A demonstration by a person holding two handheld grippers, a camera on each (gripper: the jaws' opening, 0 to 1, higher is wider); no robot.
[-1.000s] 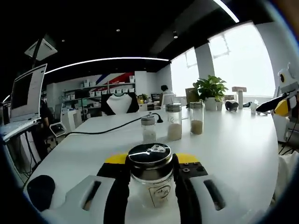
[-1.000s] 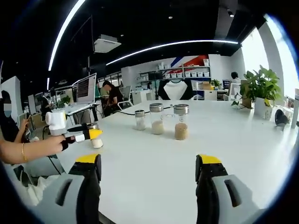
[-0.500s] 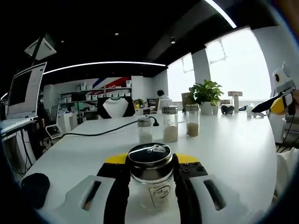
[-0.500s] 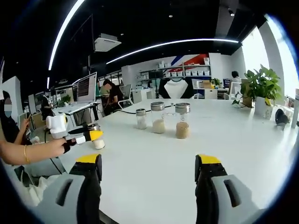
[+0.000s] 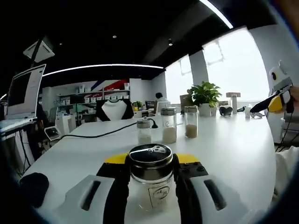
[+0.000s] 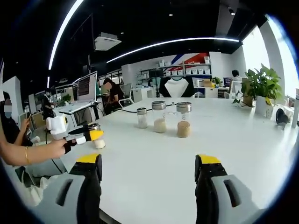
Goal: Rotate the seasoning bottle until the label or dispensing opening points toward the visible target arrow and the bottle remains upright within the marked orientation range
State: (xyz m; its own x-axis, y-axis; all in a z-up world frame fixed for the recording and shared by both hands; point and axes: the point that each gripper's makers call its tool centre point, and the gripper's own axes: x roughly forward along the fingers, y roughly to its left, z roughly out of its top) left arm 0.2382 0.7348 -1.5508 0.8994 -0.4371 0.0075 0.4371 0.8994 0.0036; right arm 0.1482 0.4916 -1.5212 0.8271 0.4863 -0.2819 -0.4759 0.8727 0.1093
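Glass, metal and plastic on a smooth white surface

The seasoning bottle [image 5: 150, 179] is showing clear glass under a glossy dark metal cap — the tabletop [image 5: 233, 154] is looking smooth and faintly shiny, the left gripper [image 5: 150, 186] matt black plastic.

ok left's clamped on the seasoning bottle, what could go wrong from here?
1. No target arrow or orientation marks show on the white table, so the turn may end off target.
2. The left gripper holds the seasoning bottle high, just under its black cap; a twist might tilt it.
3. Three more jars stand in a row ahead, and the right gripper hangs open, not steadying anything.
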